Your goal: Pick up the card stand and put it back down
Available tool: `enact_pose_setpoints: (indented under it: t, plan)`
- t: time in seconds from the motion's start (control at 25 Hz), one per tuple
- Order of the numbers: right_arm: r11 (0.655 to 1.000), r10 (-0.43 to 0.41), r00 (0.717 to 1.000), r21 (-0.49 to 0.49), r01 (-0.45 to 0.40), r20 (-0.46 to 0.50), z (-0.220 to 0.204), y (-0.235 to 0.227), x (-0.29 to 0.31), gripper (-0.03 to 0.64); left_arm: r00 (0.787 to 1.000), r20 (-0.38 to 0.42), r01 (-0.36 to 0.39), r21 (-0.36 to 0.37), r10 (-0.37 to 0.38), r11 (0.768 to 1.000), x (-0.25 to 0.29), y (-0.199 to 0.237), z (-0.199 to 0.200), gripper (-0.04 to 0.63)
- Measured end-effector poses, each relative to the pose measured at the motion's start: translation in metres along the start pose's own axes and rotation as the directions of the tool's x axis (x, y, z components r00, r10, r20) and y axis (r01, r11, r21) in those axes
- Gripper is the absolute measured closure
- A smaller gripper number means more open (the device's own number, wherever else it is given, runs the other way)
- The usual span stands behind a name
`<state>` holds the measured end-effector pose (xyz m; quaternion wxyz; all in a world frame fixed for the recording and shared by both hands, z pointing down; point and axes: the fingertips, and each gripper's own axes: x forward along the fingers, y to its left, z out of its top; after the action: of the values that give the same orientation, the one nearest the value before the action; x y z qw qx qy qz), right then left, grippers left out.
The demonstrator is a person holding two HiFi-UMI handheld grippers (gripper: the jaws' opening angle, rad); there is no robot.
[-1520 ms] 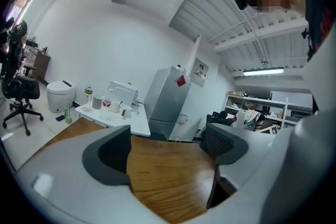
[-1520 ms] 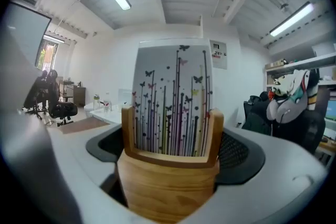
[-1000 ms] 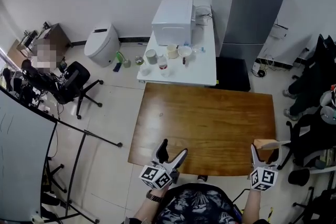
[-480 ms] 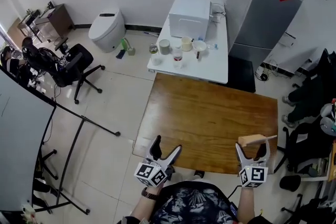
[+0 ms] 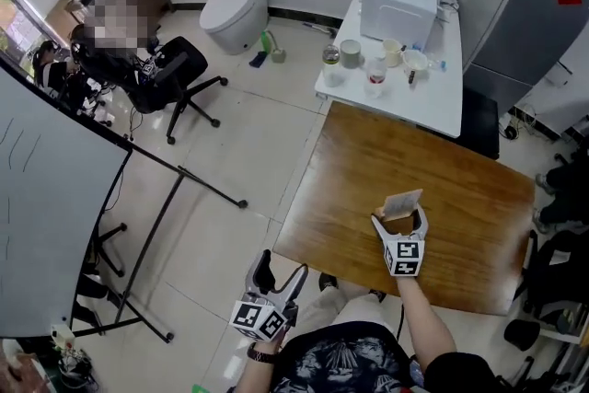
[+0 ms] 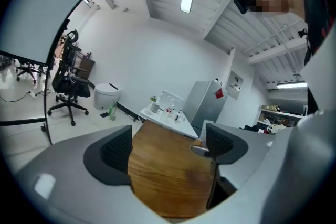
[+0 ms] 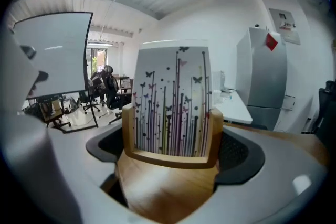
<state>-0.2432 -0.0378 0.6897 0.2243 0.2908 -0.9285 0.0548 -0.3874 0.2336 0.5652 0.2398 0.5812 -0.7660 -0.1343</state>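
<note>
Moved inward since earlier: right tongs (image 5: 401, 217) over brown wooden desk (image 5: 363, 156), clamping light wooden card stand (image 7: 168, 176) (butterfly-printed card (image 7: 170, 102) upright); left tongs (image 5: 282, 265) wide, empty, beyond desk edge.

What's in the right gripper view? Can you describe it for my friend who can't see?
The right gripper grips a wooden card stand between its two dark jaws. The stand holds an upright white card printed with coloured stripes, dots and butterflies. Behind are a whiteboard and a grey fridge.

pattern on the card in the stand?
Card: white, with dark vertical lines, dots and butterflies. Clearest in the right gripper view.
</note>
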Motion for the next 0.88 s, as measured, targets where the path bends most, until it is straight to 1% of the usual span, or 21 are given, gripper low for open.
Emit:
enact_pose_setpoints:
  t: [0.16, 0.24, 0.32, 0.36, 0.44, 0.52, 0.56, 0.6, 0.64, 0.68, 0.72, 0.76, 0.8, 0.84, 0.88]
  plan:
    - [0.999, 0.013, 0.991, -0.041, -0.018, -0.130, -0.050, 0.015, 0.091, 0.097, 0.994, -0.013, -0.104, -0.021, 0.104, 0.994, -0.036, 0.020, 0.000, 0.167]
    - [0.999, 0.002, 0.982, -0.031, -0.009, -0.191, -0.069, 0.023, 0.116, 0.097, 0.990, -0.017, -0.142, -0.016, 0.142, 0.990, -0.048, 0.025, 0.003, 0.167]
    - [1.000, -0.019, 0.970, 0.009, 0.022, -0.243, -0.088, 0.022, 0.127, 0.097, 0.986, -0.015, -0.165, -0.005, 0.165, 0.986, -0.051, 0.026, 0.003, 0.167]
    - [0.999, -0.018, 0.964, 0.037, 0.029, -0.266, -0.096, 0.021, 0.128, 0.095, 0.987, -0.011, -0.161, -0.002, 0.161, 0.987, -0.050, 0.026, 0.001, 0.167]
    - [0.995, 0.014, 0.955, 0.096, 0.015, -0.296, -0.108, 0.023, 0.121, 0.094, 0.991, -0.008, -0.131, -0.004, 0.131, 0.991, -0.041, 0.023, -0.002, 0.167]
    - [0.985, 0.039, 0.958, 0.174, 0.011, -0.284, -0.111, 0.020, 0.096, 0.092, 0.997, -0.013, -0.079, -0.004, 0.079, 0.997, -0.024, 0.014, 0.000, 0.167]
    - [0.975, 0.034, 0.965, 0.221, 0.025, -0.259, -0.107, 0.012, 0.075, 0.094, 0.999, -0.018, -0.045, 0.001, 0.045, 0.999, -0.014, 0.006, 0.002, 0.167]
    - [0.962, 0.007, 0.974, 0.267, 0.055, -0.225, -0.101, -0.001, 0.048, 0.098, 1.000, -0.026, -0.009, 0.011, 0.009, 1.000, -0.001, -0.004, 0.004, 0.167]
    - [0.946, -0.046, 0.981, 0.307, 0.103, -0.189, -0.092, -0.020, 0.014, 0.110, 0.999, -0.037, 0.030, 0.027, -0.029, 0.999, 0.012, -0.016, 0.005, 0.167]
    - [0.925, -0.121, 0.981, 0.342, 0.167, -0.153, -0.082, -0.042, -0.024, 0.146, 0.996, -0.052, 0.069, 0.049, -0.066, 0.996, 0.025, -0.028, 0.006, 0.167]
    - [0.898, -0.202, 0.972, 0.373, 0.232, -0.119, -0.072, -0.066, -0.065, 0.198, 0.992, -0.070, 0.106, 0.074, -0.101, 0.992, 0.038, -0.039, 0.006, 0.167]
    - [0.873, -0.270, 0.959, 0.396, 0.283, -0.089, -0.065, -0.088, -0.106, 0.272, 0.987, -0.088, 0.141, 0.099, -0.133, 0.985, 0.051, -0.051, 0.004, 0.167]
    - [0.858, -0.316, 0.946, 0.404, 0.316, -0.068, -0.060, -0.109, -0.145, 0.429, 0.982, -0.102, 0.173, 0.118, -0.161, 0.978, 0.062, -0.063, 0.003, 0.167]
    - [0.854, -0.344, 0.937, 0.396, 0.338, -0.057, -0.058, -0.125, -0.180, 0.530, 0.976, -0.112, 0.200, 0.129, -0.186, 0.971, 0.073, -0.074, 0.001, 0.167]
    - [0.854, -0.363, 0.930, 0.380, 0.355, -0.053, -0.056, -0.139, -0.210, 0.572, 0.971, -0.117, 0.223, 0.130, -0.209, 0.966, 0.082, -0.086, 0.000, 0.167]
